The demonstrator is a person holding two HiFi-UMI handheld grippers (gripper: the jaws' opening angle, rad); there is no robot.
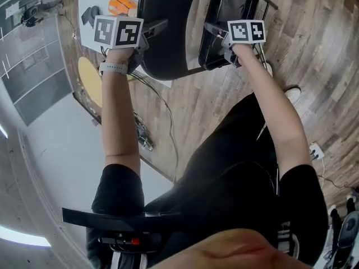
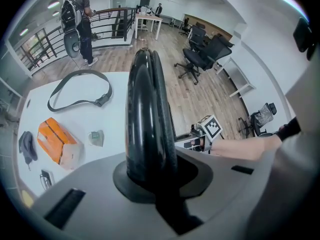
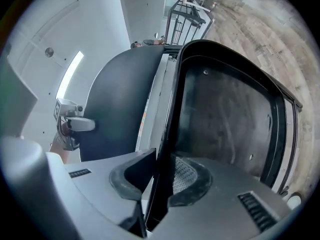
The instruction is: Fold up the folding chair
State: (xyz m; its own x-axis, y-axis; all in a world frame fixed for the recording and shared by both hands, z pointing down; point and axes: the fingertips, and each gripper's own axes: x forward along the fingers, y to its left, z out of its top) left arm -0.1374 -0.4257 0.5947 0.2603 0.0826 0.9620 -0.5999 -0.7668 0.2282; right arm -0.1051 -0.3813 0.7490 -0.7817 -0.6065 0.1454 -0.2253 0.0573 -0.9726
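The black folding chair stands in front of me, its curved backrest (image 1: 165, 27) to the left and its seat (image 1: 233, 10) tipped up beside it on the right. My left gripper (image 1: 147, 38) points down and is shut on the backrest's top edge (image 2: 147, 114), which fills the gap between the left gripper's (image 2: 150, 179) jaws. My right gripper (image 1: 219, 38) is shut on the seat's rim; in the right gripper view the right gripper's (image 3: 160, 184) pads clamp the thin black edge of the seat (image 3: 225, 119). The backrest (image 3: 120, 104) stands close beside it.
A white table (image 2: 115, 124) behind the chair carries an orange box (image 2: 57, 141), a black strap (image 2: 80, 89) and small items. A person with a backpack (image 2: 80, 19) stands far off, and office chairs (image 2: 205, 54) sit on the wooden floor. A cable (image 1: 160, 105) trails below.
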